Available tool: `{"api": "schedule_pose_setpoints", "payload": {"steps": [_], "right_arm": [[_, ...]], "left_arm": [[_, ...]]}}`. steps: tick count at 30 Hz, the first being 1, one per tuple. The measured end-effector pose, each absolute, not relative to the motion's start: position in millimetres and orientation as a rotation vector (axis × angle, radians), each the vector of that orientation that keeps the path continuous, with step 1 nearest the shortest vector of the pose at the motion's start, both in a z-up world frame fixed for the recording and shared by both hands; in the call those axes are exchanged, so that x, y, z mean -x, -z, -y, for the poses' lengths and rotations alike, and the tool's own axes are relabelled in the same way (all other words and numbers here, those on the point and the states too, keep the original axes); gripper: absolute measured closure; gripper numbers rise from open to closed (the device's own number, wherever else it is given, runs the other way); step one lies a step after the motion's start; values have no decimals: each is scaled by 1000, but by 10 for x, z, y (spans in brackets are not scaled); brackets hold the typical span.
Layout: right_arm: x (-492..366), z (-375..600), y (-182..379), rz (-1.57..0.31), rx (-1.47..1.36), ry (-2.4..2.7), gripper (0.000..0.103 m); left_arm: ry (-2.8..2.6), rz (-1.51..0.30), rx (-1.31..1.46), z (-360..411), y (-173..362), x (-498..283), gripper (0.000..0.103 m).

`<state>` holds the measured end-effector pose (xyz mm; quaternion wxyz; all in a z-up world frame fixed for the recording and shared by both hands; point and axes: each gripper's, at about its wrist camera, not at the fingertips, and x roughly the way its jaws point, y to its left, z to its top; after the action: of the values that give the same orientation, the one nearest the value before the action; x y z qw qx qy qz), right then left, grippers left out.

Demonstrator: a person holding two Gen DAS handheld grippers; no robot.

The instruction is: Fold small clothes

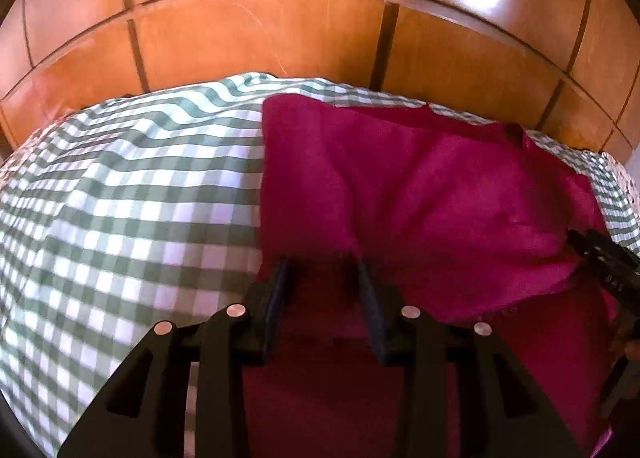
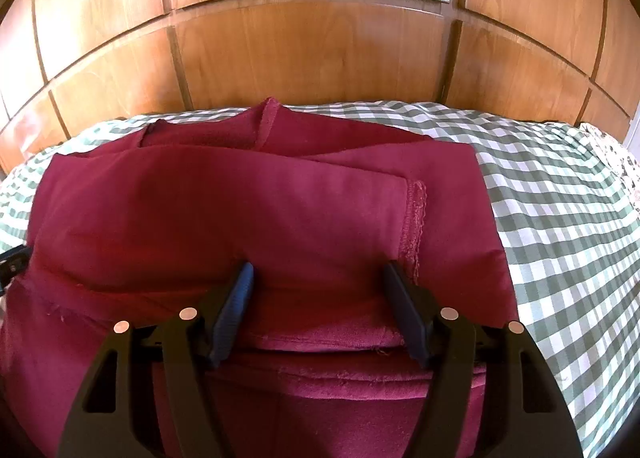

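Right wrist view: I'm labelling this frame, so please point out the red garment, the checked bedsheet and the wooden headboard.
red garment (image 2: 248, 214): right wrist view, on its folded top layer.
checked bedsheet (image 2: 560, 198): right wrist view, bare patch right of the garment.
wooden headboard (image 2: 312, 54): right wrist view, centre panel.

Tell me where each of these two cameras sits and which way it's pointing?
Left wrist view: sits on the left hand-held gripper, looking forward along its two black fingers over the magenta garment on the green checked bedcover, toward the wooden headboard; the other gripper's tip shows at the right edge.
Right wrist view: sits on the right hand-held gripper, fingers apart over the same garment's folded layers, facing the same headboard.
Shared: garment, bedcover, headboard.
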<state>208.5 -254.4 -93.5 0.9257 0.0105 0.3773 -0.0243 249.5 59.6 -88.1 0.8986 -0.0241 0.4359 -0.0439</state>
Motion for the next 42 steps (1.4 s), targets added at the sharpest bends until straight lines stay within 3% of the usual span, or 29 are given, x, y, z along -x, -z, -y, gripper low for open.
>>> {"api": "schedule_pose_setpoints", "payload": {"steps": [5,7,9,30,42], "right_arm": [[-2081,2521,909,-782,-7,66,30],[-2054,2478,876,-791,14,76,18],[-1974,2465,837,-790,5,96,13],[-813,2357,1005,-877,-53,39,9],[7,3114,864,-896,-161,113,11]], "left_arm": [[78,-851,58,-658,702,-2169,56],[77,-835,70,-695,637,-2031,54],[75,-827,77,-734,598,-1906,53],[118,-886,124,-988,825,-1176,48],[299,-976,130,-1377,963,-544,52]]}}
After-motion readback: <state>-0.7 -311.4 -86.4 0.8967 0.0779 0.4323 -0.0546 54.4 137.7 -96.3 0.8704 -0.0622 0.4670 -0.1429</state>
